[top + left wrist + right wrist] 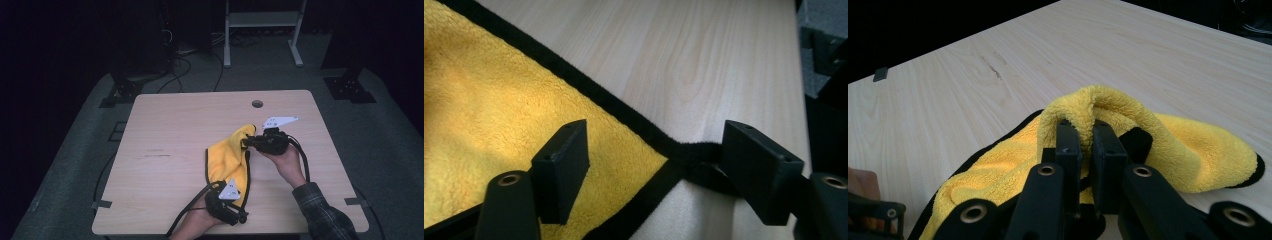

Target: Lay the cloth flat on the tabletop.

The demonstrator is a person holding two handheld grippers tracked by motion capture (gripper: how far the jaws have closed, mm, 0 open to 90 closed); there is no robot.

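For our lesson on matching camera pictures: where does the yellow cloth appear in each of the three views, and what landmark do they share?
High view: the yellow cloth lies at table centre, between both hands.
Left gripper view: it covers the left half, its black-edged corner between the open jaws.
Right gripper view: a fold bulges at centre, pinched by the shut jaws.
Shared landmark: the pale wooden table.

The table (165, 130) is bare on its left half and along the far edge, so a hand can pass there freely. The yellow cloth (227, 155) lies near the middle, between both grippers, blocking this part.
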